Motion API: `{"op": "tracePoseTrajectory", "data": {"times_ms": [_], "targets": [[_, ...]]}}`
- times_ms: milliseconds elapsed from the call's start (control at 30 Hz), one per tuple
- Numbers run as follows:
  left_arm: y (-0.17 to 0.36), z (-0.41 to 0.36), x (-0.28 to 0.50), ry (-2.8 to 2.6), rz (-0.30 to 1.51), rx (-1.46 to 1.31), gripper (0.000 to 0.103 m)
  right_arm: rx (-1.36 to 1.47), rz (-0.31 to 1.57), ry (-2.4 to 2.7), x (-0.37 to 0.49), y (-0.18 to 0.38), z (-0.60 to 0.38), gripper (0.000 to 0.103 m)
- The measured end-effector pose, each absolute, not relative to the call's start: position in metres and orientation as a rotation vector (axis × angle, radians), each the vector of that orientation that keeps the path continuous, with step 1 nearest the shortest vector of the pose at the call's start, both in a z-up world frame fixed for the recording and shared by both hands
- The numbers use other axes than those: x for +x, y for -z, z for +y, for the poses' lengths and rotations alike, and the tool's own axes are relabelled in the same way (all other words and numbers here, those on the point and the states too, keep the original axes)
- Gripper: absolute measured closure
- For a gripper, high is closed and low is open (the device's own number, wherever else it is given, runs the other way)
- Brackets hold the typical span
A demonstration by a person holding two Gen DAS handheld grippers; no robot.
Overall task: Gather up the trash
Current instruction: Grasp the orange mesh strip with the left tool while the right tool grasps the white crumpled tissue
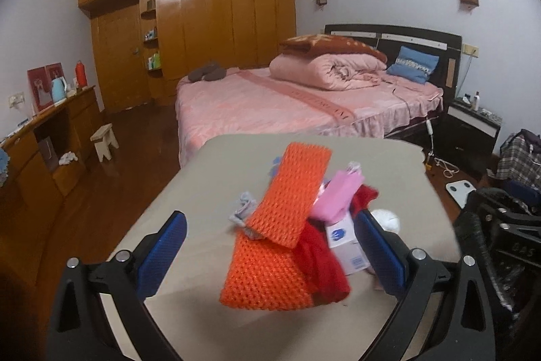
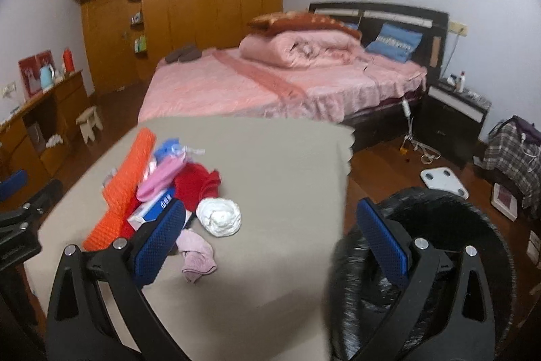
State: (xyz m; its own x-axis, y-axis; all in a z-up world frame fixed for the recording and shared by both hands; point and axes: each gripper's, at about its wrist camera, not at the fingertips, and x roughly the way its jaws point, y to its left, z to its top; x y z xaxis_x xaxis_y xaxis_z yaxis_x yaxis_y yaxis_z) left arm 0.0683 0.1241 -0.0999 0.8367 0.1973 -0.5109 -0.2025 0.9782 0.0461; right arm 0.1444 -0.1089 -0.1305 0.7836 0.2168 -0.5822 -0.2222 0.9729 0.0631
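Left wrist view: orange foam net [image 1: 270, 246] lies between wide-open left gripper [image 1: 270, 246].

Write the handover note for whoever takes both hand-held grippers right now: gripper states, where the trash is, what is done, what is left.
Left hand-held gripper: open, empty, fingers either side of the orange foam net atop the pile.
Right hand-held gripper: open, empty, straddling the table's right edge, one finger over the black-lined bin.
Trash on the beige table: orange net, red net, pink wrapper, white-and-blue box, white wad, pink crumpled piece.
Done: nothing visibly binned; bin contents cannot be seen.
Left: probably grasp the orange net first, then move each piece to the bin at the table's right.
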Motion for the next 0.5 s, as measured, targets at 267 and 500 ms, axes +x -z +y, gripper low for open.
{"op": "tracePoseTrajectory", "data": {"times_ms": [267, 500], "targets": [[0.129, 0.140, 0.098, -0.230, 0.565, -0.040, 0.008, -0.040, 0.724, -0.291, 0.188, 0.176, -0.073, 0.020], [0.140, 0.146, 0.114, -0.231, 0.582, -0.043, 0.012, -0.052, 0.800, -0.326, 0.209, 0.203, -0.054, 0.026]]}}
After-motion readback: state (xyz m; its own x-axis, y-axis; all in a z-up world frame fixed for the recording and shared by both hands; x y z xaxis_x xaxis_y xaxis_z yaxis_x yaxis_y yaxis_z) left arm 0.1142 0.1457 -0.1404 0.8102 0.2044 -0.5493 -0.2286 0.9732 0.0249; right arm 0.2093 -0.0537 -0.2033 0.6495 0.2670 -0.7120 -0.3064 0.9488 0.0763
